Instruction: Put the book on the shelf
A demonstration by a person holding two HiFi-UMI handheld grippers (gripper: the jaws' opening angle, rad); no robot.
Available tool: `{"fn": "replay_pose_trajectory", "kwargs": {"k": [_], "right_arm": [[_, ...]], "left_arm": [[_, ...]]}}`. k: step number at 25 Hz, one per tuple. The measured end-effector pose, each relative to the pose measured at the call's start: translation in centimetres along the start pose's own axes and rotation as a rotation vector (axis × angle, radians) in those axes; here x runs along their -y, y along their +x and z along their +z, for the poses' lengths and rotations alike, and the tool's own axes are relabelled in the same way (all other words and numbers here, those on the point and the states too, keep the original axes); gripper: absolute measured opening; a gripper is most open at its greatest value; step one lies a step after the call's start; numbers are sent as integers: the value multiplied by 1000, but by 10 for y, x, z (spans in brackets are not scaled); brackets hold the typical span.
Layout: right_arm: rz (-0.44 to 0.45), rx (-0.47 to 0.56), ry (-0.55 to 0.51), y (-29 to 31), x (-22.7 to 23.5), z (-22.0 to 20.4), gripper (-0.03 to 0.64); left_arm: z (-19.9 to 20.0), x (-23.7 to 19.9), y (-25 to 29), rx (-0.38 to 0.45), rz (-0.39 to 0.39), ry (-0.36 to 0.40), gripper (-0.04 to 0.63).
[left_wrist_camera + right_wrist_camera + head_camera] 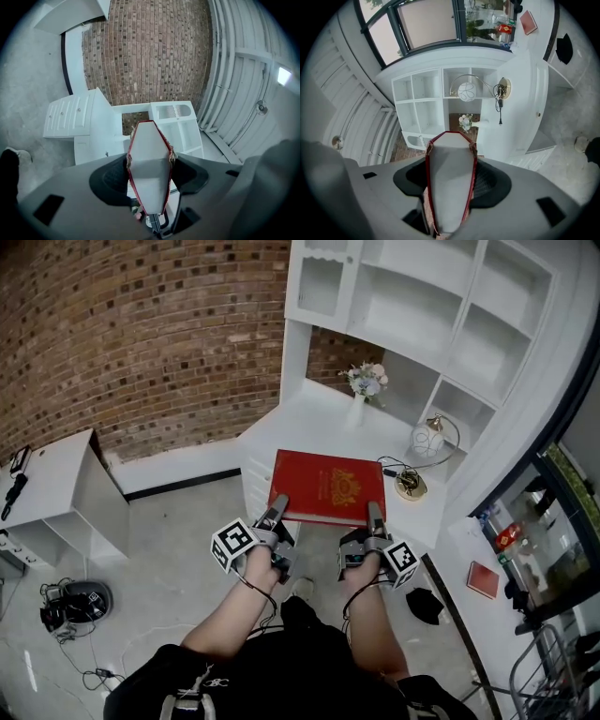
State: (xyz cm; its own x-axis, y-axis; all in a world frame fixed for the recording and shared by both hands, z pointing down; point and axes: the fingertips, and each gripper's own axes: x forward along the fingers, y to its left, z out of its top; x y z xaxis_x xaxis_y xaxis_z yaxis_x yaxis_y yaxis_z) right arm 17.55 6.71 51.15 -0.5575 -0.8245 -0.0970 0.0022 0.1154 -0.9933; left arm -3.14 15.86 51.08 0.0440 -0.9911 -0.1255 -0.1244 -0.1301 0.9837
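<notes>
The book [328, 486] is red with a gold emblem on its cover. It lies flat over the front part of the white counter [300, 427], and its near edge reaches past the counter's front edge. Whether it rests on the counter or is held just above it cannot be told.

The left gripper [277, 510] is clamped on the book's near edge at the left corner. The right gripper [375, 514] is clamped on the same edge at the right corner. In the left gripper view, the gripper [150, 164] has both pads pressed on the covers, with the book's [146, 140] white page edge between them. The right gripper view shows the same hold by that gripper [451, 180] on the book [450, 159].

The shelf [422, 306] stands behind the counter. A flower vase [364, 382] and a globe lamp [427, 439] stand beyond the book, apart from it.
</notes>
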Motion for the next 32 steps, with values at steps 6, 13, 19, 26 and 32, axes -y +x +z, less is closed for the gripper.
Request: {"fn": "replay_pose_trajectory", "kwargs": {"k": [6, 13, 19, 26, 32], "right_arm": [[18, 12, 2, 54, 11, 14, 257], [10, 25, 17, 142, 22, 32, 258], [-12, 39, 1, 224, 30, 61, 258], [-38, 69, -3, 315, 36, 107, 259], [-50, 85, -1, 375, 45, 146, 259]], "left_arm": [[20, -13, 53, -19, 0, 14, 253], [56, -26, 136, -30, 10, 24, 253], [83, -38, 221, -31, 18, 11, 255], [99, -52, 329, -69, 36, -5, 255], [106, -61, 405, -88, 40, -3, 255]]}}
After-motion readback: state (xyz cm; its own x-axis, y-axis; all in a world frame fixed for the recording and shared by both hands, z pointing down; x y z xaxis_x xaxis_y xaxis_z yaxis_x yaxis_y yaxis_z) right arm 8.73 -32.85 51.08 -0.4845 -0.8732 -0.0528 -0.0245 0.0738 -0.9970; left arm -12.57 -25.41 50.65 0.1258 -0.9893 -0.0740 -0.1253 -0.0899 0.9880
